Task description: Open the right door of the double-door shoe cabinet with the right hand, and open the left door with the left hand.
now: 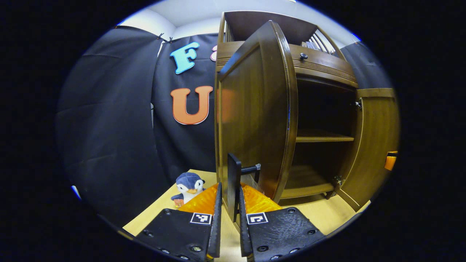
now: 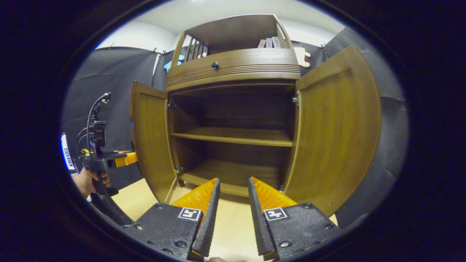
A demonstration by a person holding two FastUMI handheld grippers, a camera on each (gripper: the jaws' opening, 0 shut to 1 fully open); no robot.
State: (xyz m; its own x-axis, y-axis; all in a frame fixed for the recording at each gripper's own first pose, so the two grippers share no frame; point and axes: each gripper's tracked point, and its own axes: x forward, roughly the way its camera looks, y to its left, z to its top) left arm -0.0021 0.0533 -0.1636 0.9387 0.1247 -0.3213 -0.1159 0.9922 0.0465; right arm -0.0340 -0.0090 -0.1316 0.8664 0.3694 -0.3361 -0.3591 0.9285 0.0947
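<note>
The brown wooden shoe cabinet [image 2: 233, 69] stands with both doors swung wide. In the left gripper view the left door [image 1: 255, 120] is edge-on just ahead, and its dark bar handle [image 1: 234, 174] stands upright between the fingers of my left gripper [image 1: 230, 186], which is shut on it. The right door [image 1: 375, 145] hangs open at the far right. In the right gripper view my right gripper [image 2: 234, 180] is open and holds nothing, in front of the cabinet's bottom shelf, between the left door [image 2: 151, 138] and the right door [image 2: 335, 134]. A hand [image 2: 85, 182] holds the left gripper [image 2: 94, 153] beyond the left door.
A plush penguin [image 1: 189, 185] sits on the light wooden surface [image 1: 324, 214] left of the cabinet. Inside are a middle shelf [image 2: 233, 136] and a bottom shelf [image 2: 225, 174]. Above the doors is a drawer with a round knob [image 2: 215, 64], and books [image 2: 271, 43] stand on top.
</note>
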